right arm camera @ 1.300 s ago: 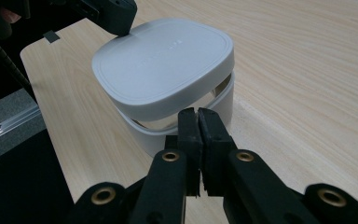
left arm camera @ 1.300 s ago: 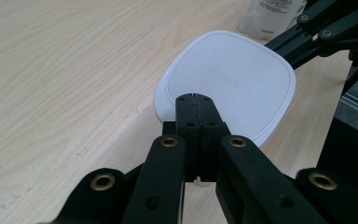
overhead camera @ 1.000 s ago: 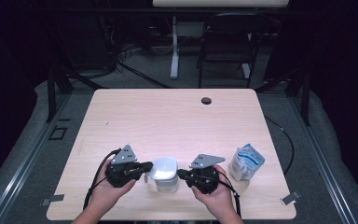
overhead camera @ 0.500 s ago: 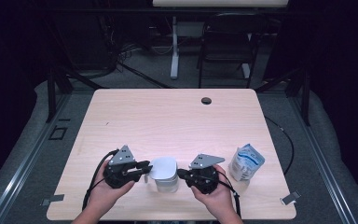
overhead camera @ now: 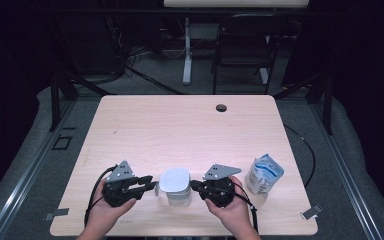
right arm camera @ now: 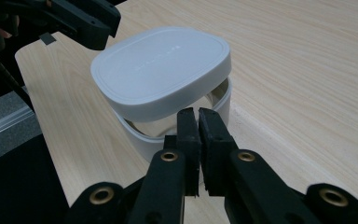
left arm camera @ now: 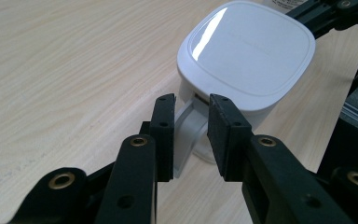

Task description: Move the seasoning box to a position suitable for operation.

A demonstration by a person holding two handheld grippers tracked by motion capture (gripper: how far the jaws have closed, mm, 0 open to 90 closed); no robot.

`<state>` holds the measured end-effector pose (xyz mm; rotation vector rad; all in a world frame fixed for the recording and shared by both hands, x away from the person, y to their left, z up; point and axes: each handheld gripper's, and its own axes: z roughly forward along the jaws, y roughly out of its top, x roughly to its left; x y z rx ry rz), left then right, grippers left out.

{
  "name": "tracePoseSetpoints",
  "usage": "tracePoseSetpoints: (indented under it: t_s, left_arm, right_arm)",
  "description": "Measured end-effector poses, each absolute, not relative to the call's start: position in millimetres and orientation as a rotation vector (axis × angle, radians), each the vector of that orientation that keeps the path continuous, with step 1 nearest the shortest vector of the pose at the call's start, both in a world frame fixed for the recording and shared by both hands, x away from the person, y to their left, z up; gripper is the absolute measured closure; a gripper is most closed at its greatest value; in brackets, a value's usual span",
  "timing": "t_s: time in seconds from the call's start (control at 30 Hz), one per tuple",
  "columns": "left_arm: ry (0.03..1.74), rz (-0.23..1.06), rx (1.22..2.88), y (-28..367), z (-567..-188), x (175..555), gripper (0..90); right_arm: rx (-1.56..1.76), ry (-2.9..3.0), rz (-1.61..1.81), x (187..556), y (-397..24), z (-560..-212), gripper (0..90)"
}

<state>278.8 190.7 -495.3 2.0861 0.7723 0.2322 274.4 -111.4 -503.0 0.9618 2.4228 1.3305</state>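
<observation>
I am watching the left gripper (left arm camera: pixel 191 105) first: its jaws have just been opening and are now standing apart, one on each side of a white flap (left arm camera: pixel 189 135) on the side of the box (overhead camera: pixel 176 192). The pads are not pressing on the flap; a gap is showing on both sides, so nothing is held there.

The right gripper (right arm camera: pixel 196 114) is sitting with its jaws all but closed on each other, tips just at the box's near rim. I am seeing nothing clearly between them, though a thin tab could be hidden there.

Working down in size:
- The table (overhead camera: pixel 180 130) is carrying everything at its near edge, between the person's two hands.
- The box is standing upright on the table, directly between the two grippers, each just beside it.
- A blue-and-white pouch (overhead camera: pixel 264 174) is standing apart, on the far side of the right gripper.
- The lid (right arm camera: pixel 161 70) is lying on the box but not seated: in the right gripper view it is sitting tilted, raised off the base (right arm camera: pixel 135 133) on the near side, with a dark gap under it.
- The flap is hanging at an angle from under the lid's edge.

My judgement: the left release is reading as that side's latch being let go, undone. The lid is looking free to lift. The risk I am noting is the box sliding, since neither gripper is steadying it.
</observation>
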Motion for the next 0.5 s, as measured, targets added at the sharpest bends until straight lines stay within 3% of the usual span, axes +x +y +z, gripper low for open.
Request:
tracePoseSetpoints:
  t_s: [0.5]
  left_arm:
    - [0.749, 0.198, 2.068, 198.5, -507.5, 275.6, 72.1]
  right_arm:
    - [0.968, 2.439, 1.304, 276.4, -110.5, -504.0, 87.4]
